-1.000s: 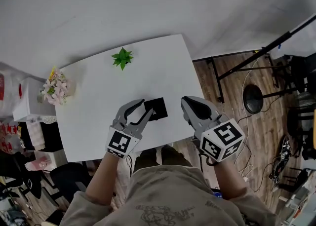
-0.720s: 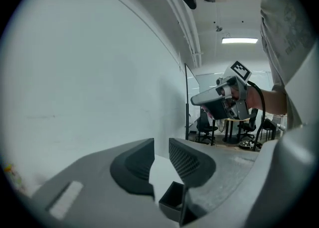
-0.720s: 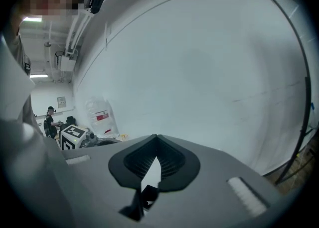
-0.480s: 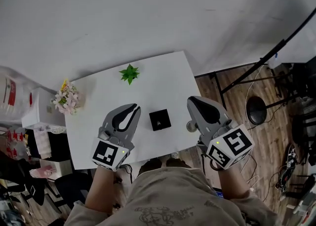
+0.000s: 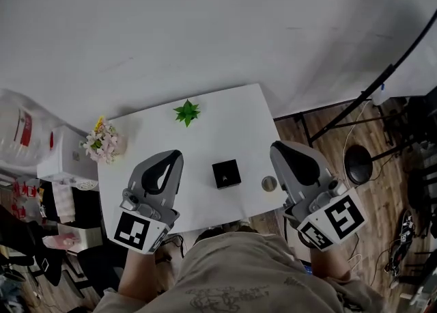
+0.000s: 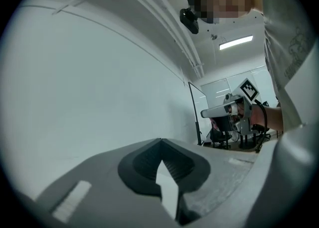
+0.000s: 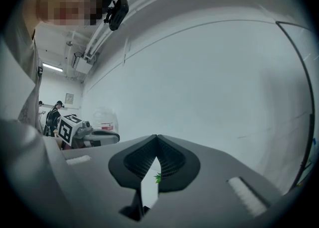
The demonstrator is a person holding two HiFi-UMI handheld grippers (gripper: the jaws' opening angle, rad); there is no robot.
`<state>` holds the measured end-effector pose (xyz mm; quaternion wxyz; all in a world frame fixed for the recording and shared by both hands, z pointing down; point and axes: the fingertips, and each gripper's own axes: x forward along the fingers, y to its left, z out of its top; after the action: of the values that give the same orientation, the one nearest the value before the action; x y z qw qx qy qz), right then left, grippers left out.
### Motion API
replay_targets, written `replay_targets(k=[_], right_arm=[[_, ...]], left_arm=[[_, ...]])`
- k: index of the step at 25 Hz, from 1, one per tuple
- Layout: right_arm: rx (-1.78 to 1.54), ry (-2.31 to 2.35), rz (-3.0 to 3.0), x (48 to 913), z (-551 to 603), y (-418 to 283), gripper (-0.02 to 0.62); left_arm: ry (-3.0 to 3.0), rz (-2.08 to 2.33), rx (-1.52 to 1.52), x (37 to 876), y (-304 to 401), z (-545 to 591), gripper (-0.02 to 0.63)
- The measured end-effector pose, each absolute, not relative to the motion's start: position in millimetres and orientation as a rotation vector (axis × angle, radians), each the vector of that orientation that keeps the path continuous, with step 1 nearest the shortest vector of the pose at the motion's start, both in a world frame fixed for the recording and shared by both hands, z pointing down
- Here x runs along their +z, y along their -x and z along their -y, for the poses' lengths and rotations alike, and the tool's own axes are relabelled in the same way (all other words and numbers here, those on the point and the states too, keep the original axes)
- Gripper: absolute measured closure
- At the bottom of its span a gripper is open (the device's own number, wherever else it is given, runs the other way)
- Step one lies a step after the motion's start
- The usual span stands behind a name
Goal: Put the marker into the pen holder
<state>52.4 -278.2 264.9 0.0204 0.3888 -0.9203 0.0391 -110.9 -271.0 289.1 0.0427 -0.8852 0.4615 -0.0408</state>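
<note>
So at this point both your tongs were pressed together with nothing in them. The left gripper [image 5: 172, 158] had its tips meeting and only bare wall showing through the gap behind them. Same for the right gripper [image 5: 281, 149], just a bit of green plant [image 5: 187, 111] peeking through its gap. Both gripper views looked at wall and ceiling, so I'd say you had them tilted up, not aimed at the table [image 5: 235, 117].

The holder [image 5: 226, 173] sat upright between the two grippers, left one at its 9 o'clock, right one at its 3, neither touching it. I couldn't pick out a marker lying anywhere on the table. There was a small pale dot in the holder's opening, which I'd guess was the marker's end, so it looked like the job was done, but from straight above I can't swear to it.

What I'd worry about:
- The holder looked small and probably light. A sideways swing of either gripper could tip it and spill the marker.
- A little round grey thing [image 5: 270, 183] sat at the holder's 3 o'clock, near the table edge and just beside your right gripper. No idea what it was, but a careless nudge would send it off.
- The flowers [image 5: 102, 142] at 10 o'clock were well apart, no danger.
</note>
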Motion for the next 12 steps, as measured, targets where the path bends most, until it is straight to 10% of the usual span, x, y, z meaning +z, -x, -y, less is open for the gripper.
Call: replay_targets(k=[12], right_arm=[[0.194, -1.092, 2.797, 306.2, 259.6, -40.3, 0.568]], left_arm=[[2.559, -1.575, -0.296, 313.4, 129.8, 248.0, 0.606]])
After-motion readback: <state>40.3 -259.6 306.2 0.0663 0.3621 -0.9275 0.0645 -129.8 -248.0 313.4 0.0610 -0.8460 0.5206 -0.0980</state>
